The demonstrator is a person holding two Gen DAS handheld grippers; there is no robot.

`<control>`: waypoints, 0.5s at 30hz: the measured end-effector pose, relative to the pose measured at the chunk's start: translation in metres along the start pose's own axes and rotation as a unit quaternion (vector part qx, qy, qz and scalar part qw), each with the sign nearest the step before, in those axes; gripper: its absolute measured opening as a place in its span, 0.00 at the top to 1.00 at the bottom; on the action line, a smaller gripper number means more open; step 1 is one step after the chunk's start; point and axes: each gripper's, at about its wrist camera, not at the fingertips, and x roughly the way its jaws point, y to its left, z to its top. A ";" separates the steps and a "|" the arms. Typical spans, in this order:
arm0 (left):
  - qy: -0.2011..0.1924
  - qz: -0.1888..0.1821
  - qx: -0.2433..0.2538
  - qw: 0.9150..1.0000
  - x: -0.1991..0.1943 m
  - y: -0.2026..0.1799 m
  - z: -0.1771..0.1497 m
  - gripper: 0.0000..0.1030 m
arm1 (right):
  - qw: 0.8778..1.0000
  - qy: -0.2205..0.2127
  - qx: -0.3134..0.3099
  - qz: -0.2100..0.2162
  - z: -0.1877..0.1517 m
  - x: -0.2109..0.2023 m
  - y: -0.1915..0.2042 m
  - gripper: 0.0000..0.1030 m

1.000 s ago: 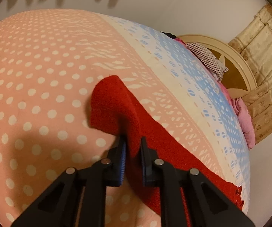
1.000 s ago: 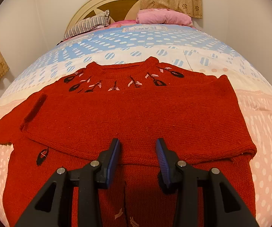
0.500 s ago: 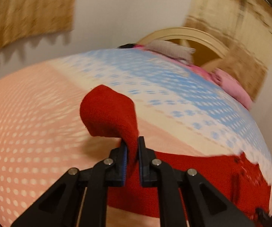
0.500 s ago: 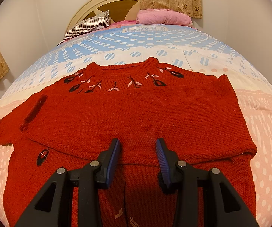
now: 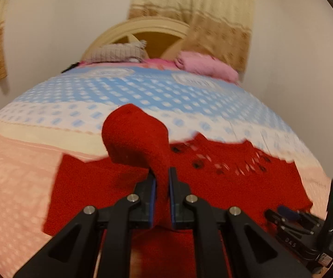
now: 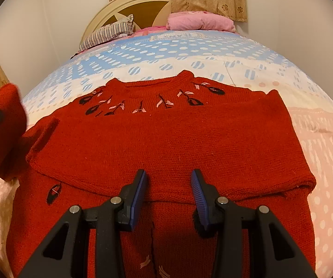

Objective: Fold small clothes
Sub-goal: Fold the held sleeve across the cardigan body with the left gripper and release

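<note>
On a polka-dot bedspread (image 6: pixel 212 51), a red knitted sweater (image 6: pixel 166 139) lies flat, one sleeve folded across its chest. Left gripper (image 5: pixel 161 194) is clamped on the other sleeve (image 5: pixel 136 136), lifted above the sweater; right gripper (image 6: pixel 168 197) hovers over the hem, jaws apart.

Warm dim light; left view blurred, perhaps motion; fisheye-bent edges.

Sweater (image 6: pixel 166 143) — coarse red knit, matt and fuzzy, with stitched black and pink motifs near the top. Bedspread (image 6: pixel 324 139): soft printed cloth, matt. Right gripper (image 6: pixel 168 194) — matt black plastic with ribbed blue pads (image 6: pixel 198 197) and shiny metal screws. Headboard (image 6: pixel 129 2), upper centre: smooth painted wood, slight sheen.
</note>
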 end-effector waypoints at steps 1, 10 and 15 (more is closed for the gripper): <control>0.011 -0.003 0.006 1.000 0.005 -0.007 -0.003 0.90 | 1.000 0.000 0.001 0.000 0.000 0.000 0.000 0.60; 0.100 -0.001 0.026 0.995 0.039 -0.028 -0.034 0.88 | 1.000 -0.001 0.002 0.002 0.000 0.000 0.000 0.59; 0.116 -0.042 0.020 0.992 0.026 -0.018 -0.034 0.53 | 1.000 0.000 0.001 0.004 -0.001 0.000 -0.001 0.55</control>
